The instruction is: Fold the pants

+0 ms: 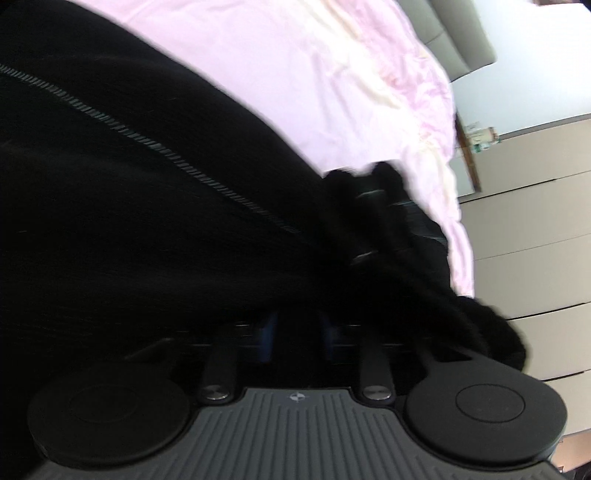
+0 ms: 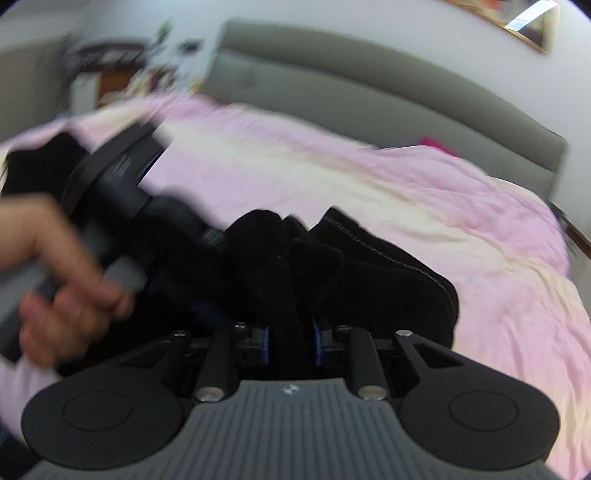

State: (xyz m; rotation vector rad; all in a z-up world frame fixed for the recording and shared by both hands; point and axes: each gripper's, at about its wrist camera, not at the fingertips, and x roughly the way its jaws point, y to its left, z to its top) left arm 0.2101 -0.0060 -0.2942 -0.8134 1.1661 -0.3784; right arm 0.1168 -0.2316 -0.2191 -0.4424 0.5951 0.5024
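Pants [image 2: 369,266] bunched on pink bedding [image 2: 443,206], centre frame. We see right gripper [image 2: 291,339] clenched on black fold. Left gripper [image 1: 295,328] clamped on pants too, left hand [image 2: 62,273] at 9 o'clock.

A pink bedspread [image 2: 369,192] with pale cream patches covers the bed, rumpled into soft creases. Behind the bedspread, at the bed's far end, stands a grey padded headboard [image 2: 369,74] against a pale wall [image 2: 332,18]. Near the bedspread's far edge, just before the headboard, lies a small bright magenta item [image 2: 436,142], too blurred to identify. Beyond the bedspread's far left corner sits a dark wooden piece of furniture [image 2: 110,70] with blurred clutter on it. In the left wrist view, light panelled cabinet fronts [image 1: 535,221] stand beyond the bedspread's edge.
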